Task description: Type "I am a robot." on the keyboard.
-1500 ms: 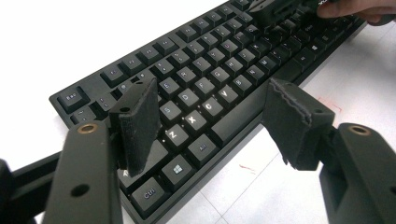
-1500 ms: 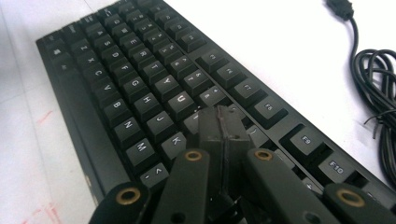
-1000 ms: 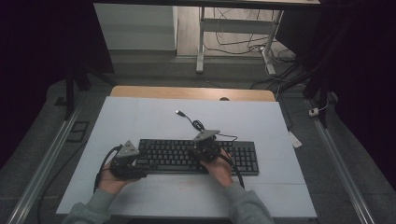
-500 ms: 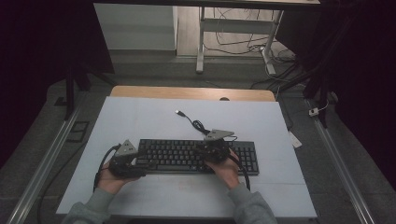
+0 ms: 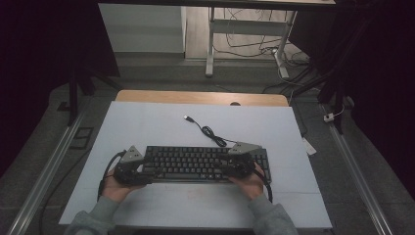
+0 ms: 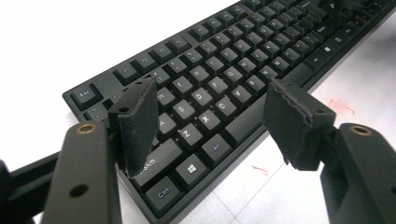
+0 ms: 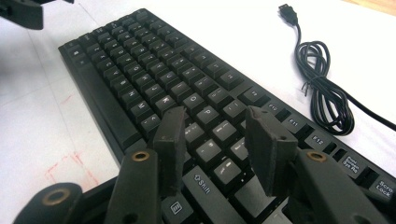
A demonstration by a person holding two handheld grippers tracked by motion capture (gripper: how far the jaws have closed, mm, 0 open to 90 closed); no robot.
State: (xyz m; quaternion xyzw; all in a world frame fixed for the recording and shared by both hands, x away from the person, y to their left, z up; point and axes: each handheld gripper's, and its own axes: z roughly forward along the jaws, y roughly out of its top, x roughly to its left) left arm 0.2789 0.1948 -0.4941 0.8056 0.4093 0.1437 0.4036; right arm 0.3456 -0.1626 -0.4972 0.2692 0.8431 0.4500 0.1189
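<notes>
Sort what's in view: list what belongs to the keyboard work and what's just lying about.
In the job:
- black keyboard
- left gripper, open over its left end
- right gripper, fingers just opening over the right-hand keys, nothing between them

Lying about:
- coiled USB cable
- white table sheet
- red marks on the sheet

Grey-green sleeves with ribbed cuffs cover both forearms. Each hand grips a black hand-held gripper: the left hand-held gripper (image 5: 128, 169) and the right hand-held gripper (image 5: 238, 164) both carry a pale grey three-cornered plate on top, and a black cable loops out from the rear of each. Close up, the jaws are flat matt-black bars with brass-ringed screw holes, tipped with thick black foam pads (image 6: 136, 122), frayed and ragged at the edges.
</notes>
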